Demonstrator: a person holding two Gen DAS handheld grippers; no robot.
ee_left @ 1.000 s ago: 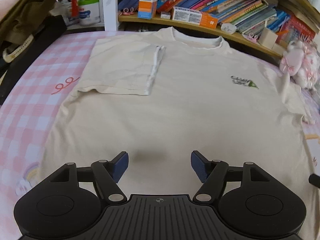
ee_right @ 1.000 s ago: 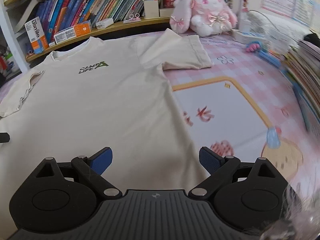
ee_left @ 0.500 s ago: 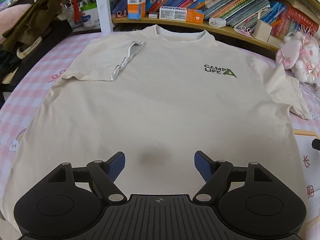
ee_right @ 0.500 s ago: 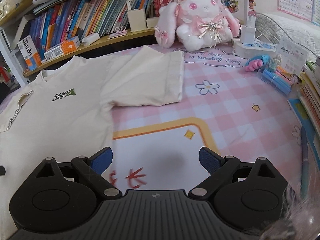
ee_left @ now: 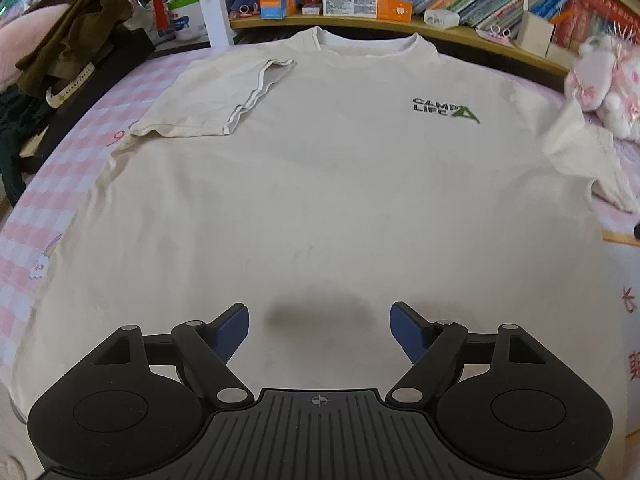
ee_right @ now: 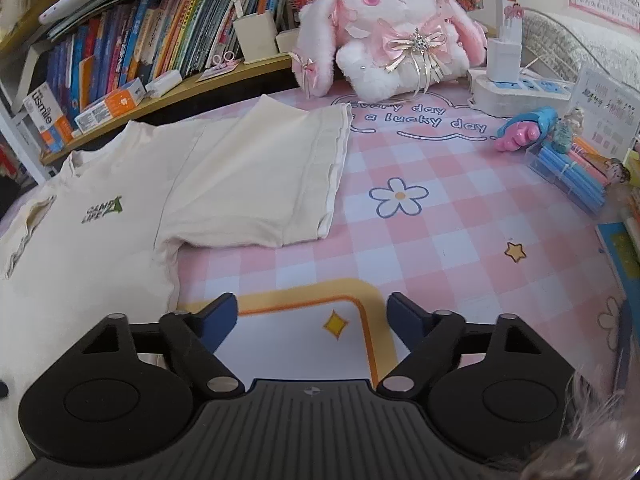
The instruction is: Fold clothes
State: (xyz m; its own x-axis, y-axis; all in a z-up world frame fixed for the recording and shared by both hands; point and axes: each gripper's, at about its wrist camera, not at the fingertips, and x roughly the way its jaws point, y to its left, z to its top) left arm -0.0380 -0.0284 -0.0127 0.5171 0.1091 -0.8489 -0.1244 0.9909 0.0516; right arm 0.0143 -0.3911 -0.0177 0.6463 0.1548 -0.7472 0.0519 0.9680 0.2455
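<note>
Cloth fills what we see ahead of our left gripper (ee_left: 319, 318): one cream T-shirt (ee_left: 320, 184), soft and creased, flat on the pink checked mat (ee_left: 24, 256), jaws wide and empty. Only our right view shows the unfolded sleeve (ee_right: 276, 176) beyond the right gripper (ee_right: 312, 312), closing on nothing, and one fluffy plush rabbit (ee_right: 384, 28).

Cream T-shirt (ee_left: 320, 184) flat on pink checked mat (ee_right: 440, 248).
</note>
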